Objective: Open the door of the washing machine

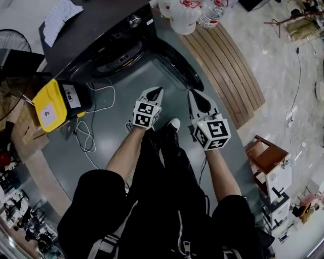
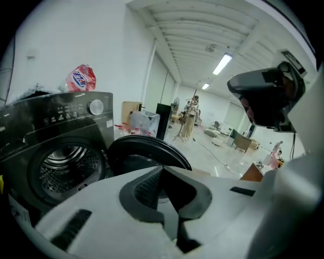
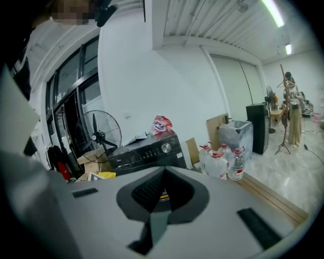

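Washing machine door, round and black, stands swung wide open to the right of the black front-loading washing machine. The opening shows the perforated steel drum. A round silver knob sits on the machine's control panel above the opening. On the machine's top lie a red-and-white packet and, in the head view, a crumpled white cloth.

The left gripper is held out in front of the machine and clear of the door. Its jaws are pressed together with nothing between them. The right gripper is just beside it, on the side farther from the machine. Its jaws are closed tip to tip and are likewise empty. Each gripper carries a cube with square markers.

A yellow-lidded case stands on the grey floor near the machine's front, on the side away from the door, with a loose white cable trailing beside it. Past the open door runs a slatted wooden platform. Clear plastic bottles with red caps stand at the platform's end nearest the machine. A black pedestal fan stands beyond the machine's far side.
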Demonstrator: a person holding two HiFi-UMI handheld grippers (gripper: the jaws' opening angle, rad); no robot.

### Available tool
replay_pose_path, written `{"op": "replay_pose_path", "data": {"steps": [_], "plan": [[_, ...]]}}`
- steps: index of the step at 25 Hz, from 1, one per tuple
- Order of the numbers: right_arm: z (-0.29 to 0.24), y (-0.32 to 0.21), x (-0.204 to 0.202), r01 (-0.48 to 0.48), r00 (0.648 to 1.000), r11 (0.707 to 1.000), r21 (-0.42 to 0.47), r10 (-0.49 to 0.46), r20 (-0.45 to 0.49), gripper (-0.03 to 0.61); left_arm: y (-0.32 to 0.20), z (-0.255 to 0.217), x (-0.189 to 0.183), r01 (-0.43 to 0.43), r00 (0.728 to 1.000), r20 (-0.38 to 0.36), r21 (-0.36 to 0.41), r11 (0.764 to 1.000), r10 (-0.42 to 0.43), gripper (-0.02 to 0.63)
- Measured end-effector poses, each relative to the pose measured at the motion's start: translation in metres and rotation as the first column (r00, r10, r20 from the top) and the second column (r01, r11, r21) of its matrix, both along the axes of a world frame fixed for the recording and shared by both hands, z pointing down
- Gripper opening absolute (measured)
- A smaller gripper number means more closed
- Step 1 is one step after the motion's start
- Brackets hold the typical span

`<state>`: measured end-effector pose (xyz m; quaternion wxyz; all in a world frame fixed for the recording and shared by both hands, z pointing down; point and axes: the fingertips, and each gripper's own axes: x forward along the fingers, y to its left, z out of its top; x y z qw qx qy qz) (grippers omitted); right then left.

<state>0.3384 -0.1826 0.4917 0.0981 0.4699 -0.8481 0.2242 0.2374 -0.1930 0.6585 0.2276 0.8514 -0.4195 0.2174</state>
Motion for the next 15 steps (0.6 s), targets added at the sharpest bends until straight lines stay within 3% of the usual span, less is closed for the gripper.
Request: {"op": "replay_pose_path", "data": {"steps": [8, 15], "plan": [[-0.051, 0.005, -0.08, 0.084, 0.996, 0.994, 0.069, -0.083, -0.017, 0.003, 0.019, -0.085, -0.09, 0.084, 0.996, 0.02, 0.094, 0.992, -0.086, 0.005], [-0.09, 0.017, -0.125, 0.133, 0.991, 0.981, 0.14, -0.132, -0.019, 0.003, 0.048, -0.153, -0.148, 0.188, 0.981, 0.002, 0.188, 0.964, -0.192, 0.005]]}}
